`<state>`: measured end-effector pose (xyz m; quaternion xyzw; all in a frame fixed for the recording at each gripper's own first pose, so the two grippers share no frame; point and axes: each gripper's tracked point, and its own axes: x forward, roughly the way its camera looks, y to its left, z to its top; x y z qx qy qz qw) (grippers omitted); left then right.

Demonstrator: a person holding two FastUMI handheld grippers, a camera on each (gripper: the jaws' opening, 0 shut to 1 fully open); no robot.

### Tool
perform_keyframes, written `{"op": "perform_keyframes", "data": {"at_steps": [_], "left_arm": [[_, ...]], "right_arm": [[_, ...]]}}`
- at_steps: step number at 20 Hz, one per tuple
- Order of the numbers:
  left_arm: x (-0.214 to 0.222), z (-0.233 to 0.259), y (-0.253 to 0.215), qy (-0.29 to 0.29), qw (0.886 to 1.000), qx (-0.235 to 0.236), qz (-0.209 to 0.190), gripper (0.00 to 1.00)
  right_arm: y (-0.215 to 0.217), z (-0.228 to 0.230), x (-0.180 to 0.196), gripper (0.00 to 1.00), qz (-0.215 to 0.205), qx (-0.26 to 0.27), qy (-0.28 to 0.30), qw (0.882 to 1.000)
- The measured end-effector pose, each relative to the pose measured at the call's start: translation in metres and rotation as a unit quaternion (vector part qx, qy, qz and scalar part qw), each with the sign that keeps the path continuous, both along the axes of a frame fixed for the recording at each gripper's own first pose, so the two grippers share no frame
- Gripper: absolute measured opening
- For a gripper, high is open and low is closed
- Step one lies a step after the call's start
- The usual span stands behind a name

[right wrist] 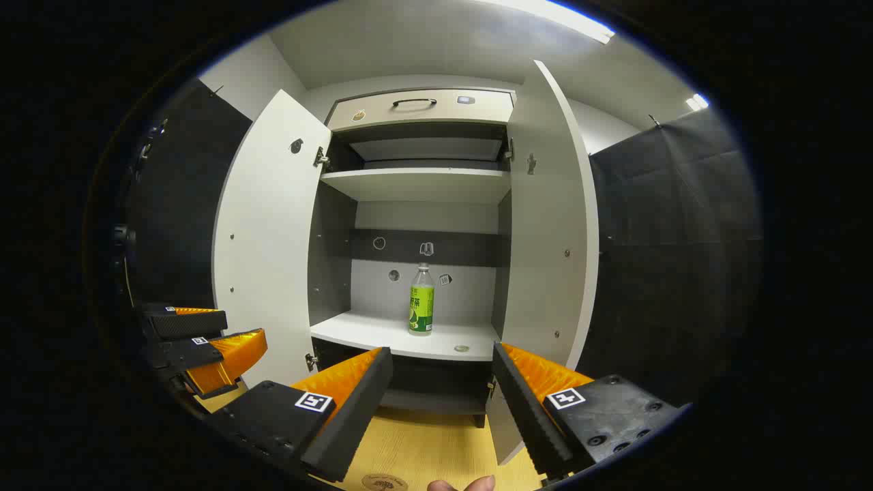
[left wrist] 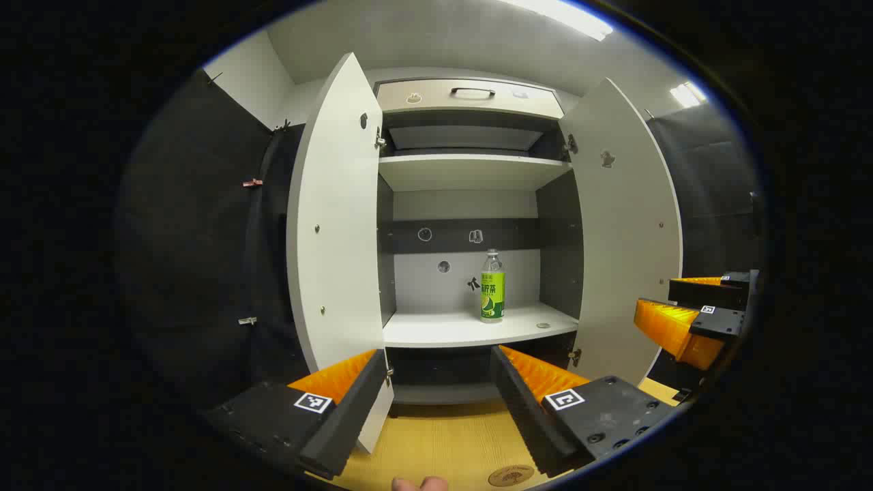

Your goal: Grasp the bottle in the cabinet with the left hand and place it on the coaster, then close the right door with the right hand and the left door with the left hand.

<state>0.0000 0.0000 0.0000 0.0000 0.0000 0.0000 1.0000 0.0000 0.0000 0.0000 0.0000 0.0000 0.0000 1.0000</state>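
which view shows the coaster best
The left gripper view: the coaster lies on the wooden table near the bottom edge, most of its round face visible. The right gripper view catches it too, cut off lower at the edge.

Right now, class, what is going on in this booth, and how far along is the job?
A person holds a two-finger gripper in each hand before an open cabinet. The green-labelled bottle stands upright on the lower shelf, untouched. The left gripper and right gripper are both open and empty, short of the shelf. Both doors, left door and right door, stand open. The coaster lies on the wooden table.
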Motion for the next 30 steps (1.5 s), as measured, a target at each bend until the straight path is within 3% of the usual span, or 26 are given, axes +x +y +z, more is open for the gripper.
{"op": "perform_keyframes", "data": {"at_steps": [16, 20, 26, 30], "left_arm": [[0.015, 0.0, 0.001, 0.005, 1.0, -0.001, 0.017, 0.98], [0.026, 0.017, -0.013, 0.0, 1.0, -0.027, -0.001, 0.97], [0.073, 0.041, -0.029, -0.017, 0.999, -0.001, -0.028, 0.98], [0.108, 0.03, -0.044, 0.001, 0.998, -0.02, -0.053, 0.97]], "right_arm": [[0.017, -0.003, 0.019, 0.98, 0.026, 0.0, -0.001, 1.0], [0.013, -0.003, 0.023, 0.98, 0.03, 0.017, 0.007, 0.999], [-0.016, 0.012, 0.002, 0.98, 0.001, 0.01, -0.006, 1.0], [-0.03, 0.012, -0.012, 0.98, -0.012, -0.003, -0.005, 1.0]]}}
